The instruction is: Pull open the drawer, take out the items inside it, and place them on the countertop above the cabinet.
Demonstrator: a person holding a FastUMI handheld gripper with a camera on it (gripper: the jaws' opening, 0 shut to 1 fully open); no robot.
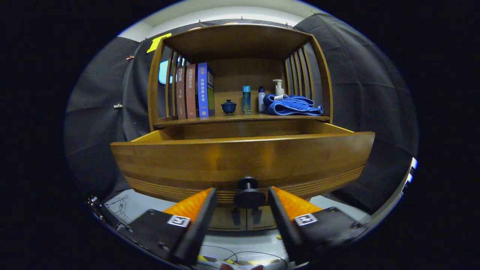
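Drawer (pixel 240 157) of warm brown wood stands pulled out just ahead of the gripper (pixel 242 192), its broad front grooved along the lower edge; its inside is hidden behind the front. Its dark round knob (pixel 248 195) sits between the fingers, which stand slightly apart from it on either side, not pressing. Beyond, on the countertop (pixel 240 119), are books (pixel 195 91), a small cup (pixel 228 107), bottles (pixel 246 99) and a folded blue towel (pixel 290 105).

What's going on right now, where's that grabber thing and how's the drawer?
Hand-held gripper open, fingers either side of round dark knob, not pressing. Brown wooden drawer pulled out; inside hidden from here. Nothing blocking.
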